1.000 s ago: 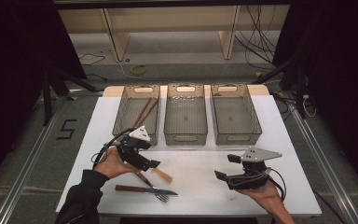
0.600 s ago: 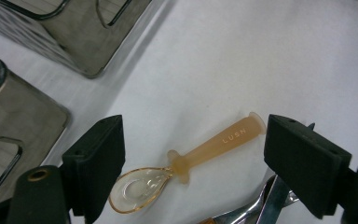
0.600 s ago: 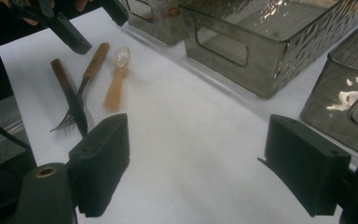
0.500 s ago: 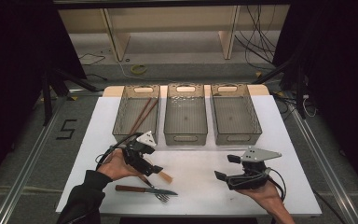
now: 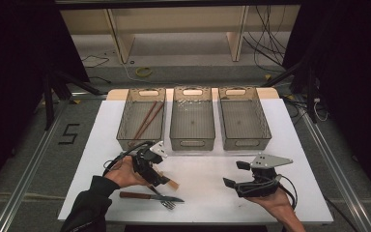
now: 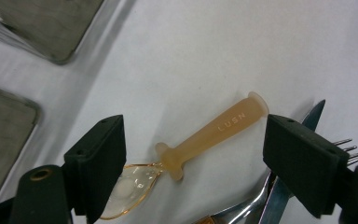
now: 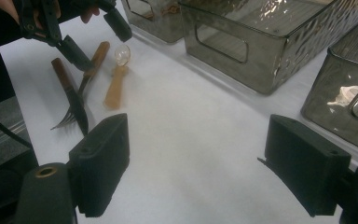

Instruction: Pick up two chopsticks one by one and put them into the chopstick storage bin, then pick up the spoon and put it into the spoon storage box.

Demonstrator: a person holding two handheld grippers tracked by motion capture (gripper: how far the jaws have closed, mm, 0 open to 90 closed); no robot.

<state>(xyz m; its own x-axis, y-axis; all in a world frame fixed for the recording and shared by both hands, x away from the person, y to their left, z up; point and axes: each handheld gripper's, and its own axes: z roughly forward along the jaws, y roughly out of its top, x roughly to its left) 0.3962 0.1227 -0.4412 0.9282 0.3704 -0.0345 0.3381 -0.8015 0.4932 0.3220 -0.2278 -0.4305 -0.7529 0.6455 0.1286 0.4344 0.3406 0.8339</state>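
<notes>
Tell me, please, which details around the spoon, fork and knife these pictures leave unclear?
- Spoon bowl: left gripper view, partly behind the left jaw.
- Fork and knife handles: left gripper view, cut off by the bottom edge and the right jaw.
- Spoon lettering: too small in the high view.

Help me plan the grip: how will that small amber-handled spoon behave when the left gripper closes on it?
The spoon looks like light plastic, so it may skate on the smooth white table. Its flared handle end should resist slipping. The thin clear bowl seems fragile; the open left gripper should probably pinch the handle.
</notes>
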